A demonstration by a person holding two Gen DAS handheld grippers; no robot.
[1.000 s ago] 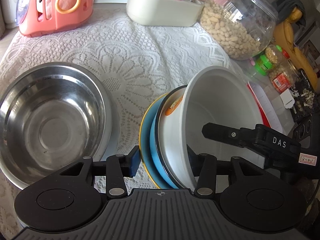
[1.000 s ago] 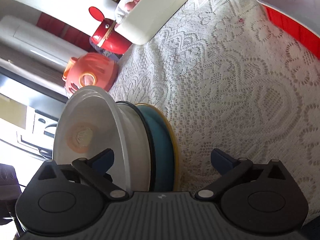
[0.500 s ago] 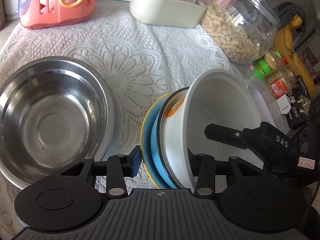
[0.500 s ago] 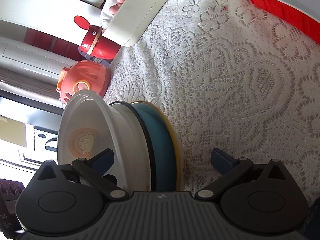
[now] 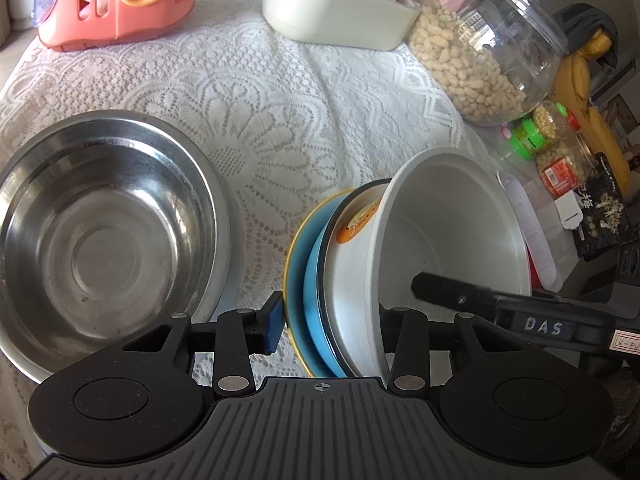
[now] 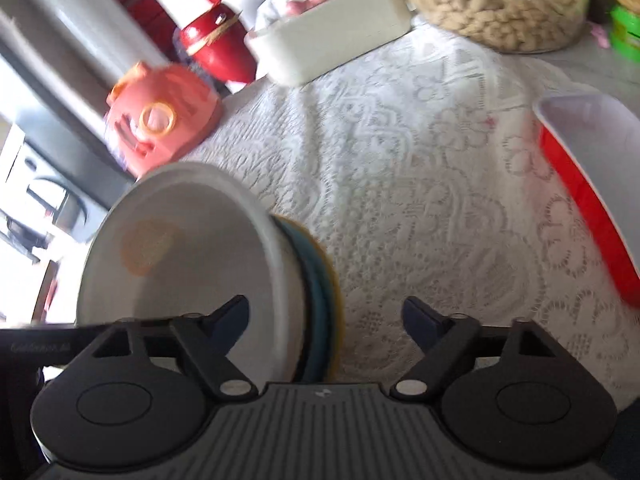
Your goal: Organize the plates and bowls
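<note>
Your left gripper (image 5: pixel 326 320) straddles a stack held on edge at lower centre of the left view: a blue plate (image 5: pixel 298 264), a black-rimmed dish and a white bowl (image 5: pixel 448 232) whose mouth faces right. Its jaws are closing; the blue pad (image 5: pixel 273 322) touches the plate's rim, the other finger is hidden inside the bowl. "DAS" is legible on your right gripper (image 6: pixel 326 320), whose jaws are also closing around the same stack, pads not yet pressing. A steel bowl (image 5: pixel 108 236) sits left on the lace tablecloth (image 5: pixel 280 120); a peanut jar (image 5: pixel 488 48) stands upper right.
</note>
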